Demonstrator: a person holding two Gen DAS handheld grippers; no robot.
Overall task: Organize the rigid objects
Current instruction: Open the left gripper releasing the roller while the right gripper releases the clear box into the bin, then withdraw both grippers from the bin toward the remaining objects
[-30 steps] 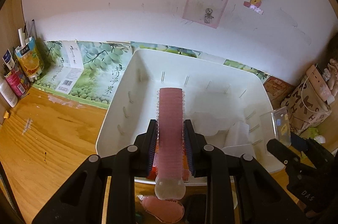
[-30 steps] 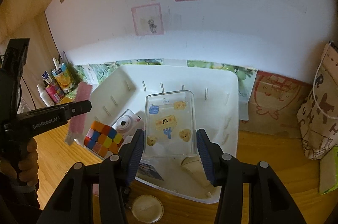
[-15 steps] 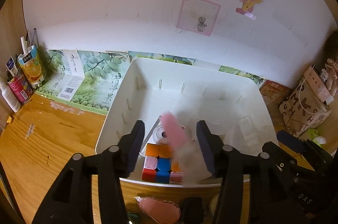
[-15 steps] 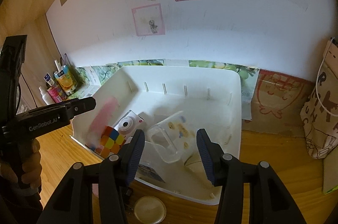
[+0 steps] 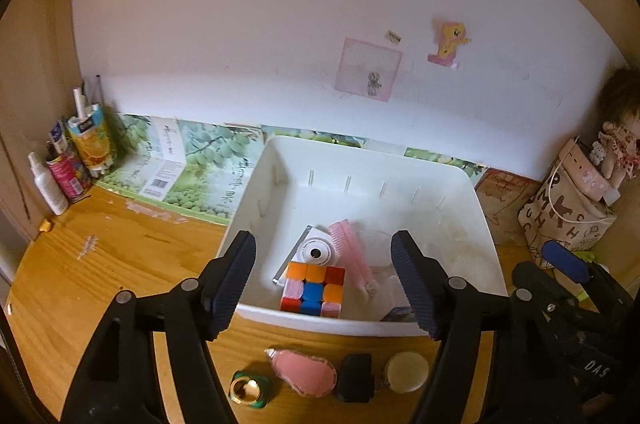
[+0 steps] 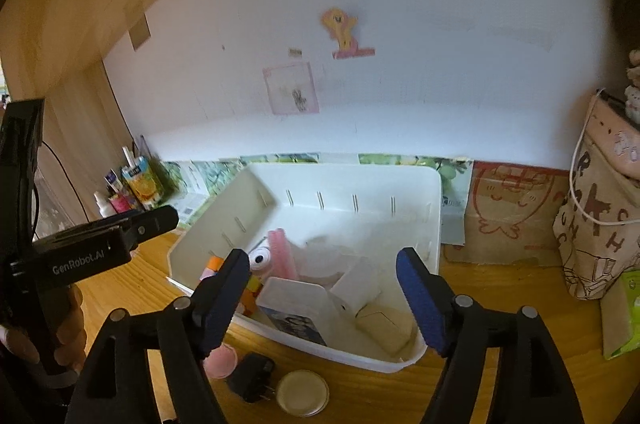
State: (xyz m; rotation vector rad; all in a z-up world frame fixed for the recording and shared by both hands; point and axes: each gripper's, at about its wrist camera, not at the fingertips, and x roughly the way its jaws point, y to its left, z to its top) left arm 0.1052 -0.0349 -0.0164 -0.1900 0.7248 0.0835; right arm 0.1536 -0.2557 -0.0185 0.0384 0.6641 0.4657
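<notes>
Both the left gripper (image 5: 323, 285) and right gripper (image 6: 322, 300) are opening, nothing between them. The pink comb (image 5: 354, 256) lies in the white bin (image 5: 482, 224): light, stiff; best pinched across its spine.

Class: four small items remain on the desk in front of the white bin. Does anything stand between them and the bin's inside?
Only the white bin's near wall. The gold-capped bottle, pink pouch, black plug and round tin must be lifted over it.
</notes>
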